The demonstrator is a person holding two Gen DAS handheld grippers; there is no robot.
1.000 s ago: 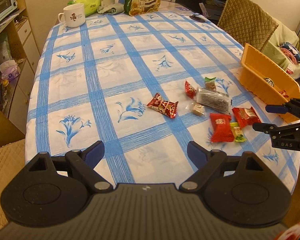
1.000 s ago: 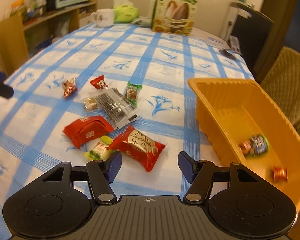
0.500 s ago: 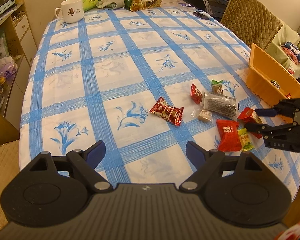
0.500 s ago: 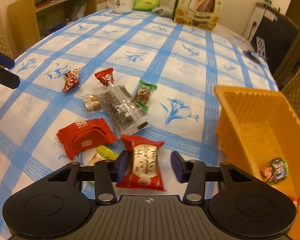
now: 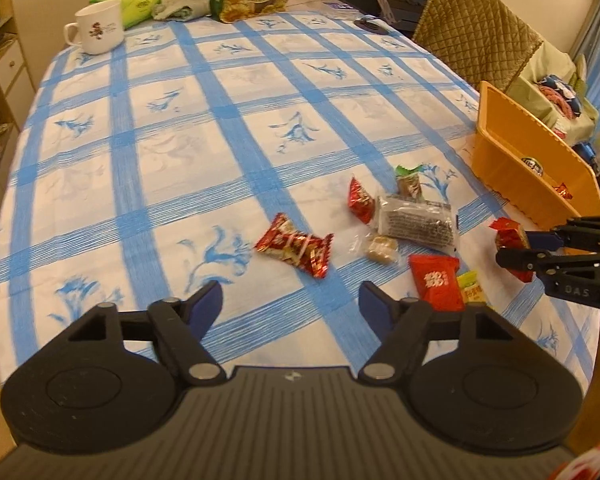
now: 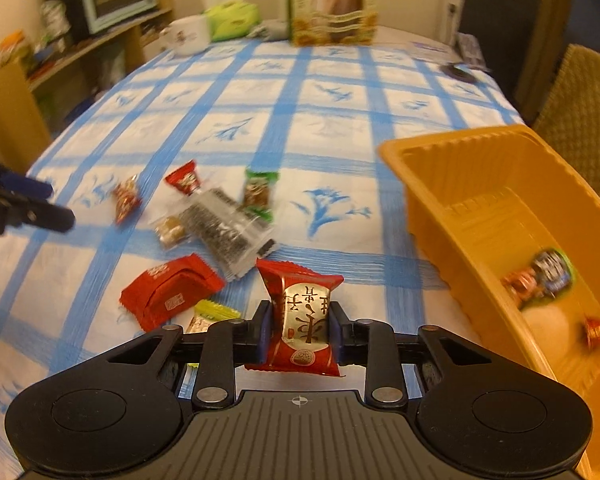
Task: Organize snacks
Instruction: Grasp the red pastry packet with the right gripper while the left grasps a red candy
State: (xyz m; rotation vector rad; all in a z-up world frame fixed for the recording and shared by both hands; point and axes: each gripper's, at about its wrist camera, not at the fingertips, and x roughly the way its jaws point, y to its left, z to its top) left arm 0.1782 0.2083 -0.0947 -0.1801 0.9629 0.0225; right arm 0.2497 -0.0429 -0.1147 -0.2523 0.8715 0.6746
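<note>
Since the earlier frames your left claw (image 5: 290, 300) has moved closer to the red twist-wrapped candy (image 5: 294, 245), and its jaws have just been closing a little, but they are spread and nothing is between them yet; your right claw (image 6: 300, 330) has just been closing too and now pinches the red and gold packet (image 6: 302, 322), lifted off the counter (image 6: 332, 120). With the left claw, come down so one pad goes on each long side of the candy, not on the twisted ends, because those ends are thin and will slip out. With the right claw, keep the pinch light; the packet looks like a puffed foil pillow, glossy and slippery, with crimped edges. I judge you should carry it over the rim of the orange tray (image 6: 460, 138), just beside it on the right, and open only above the floor of the tray. The tray looks like thin moulded plastic with ribbed walls, probably light, so do not bump it. Three small wrapped snacks lie in it already. The cloth is soft, with blue checks.
</note>
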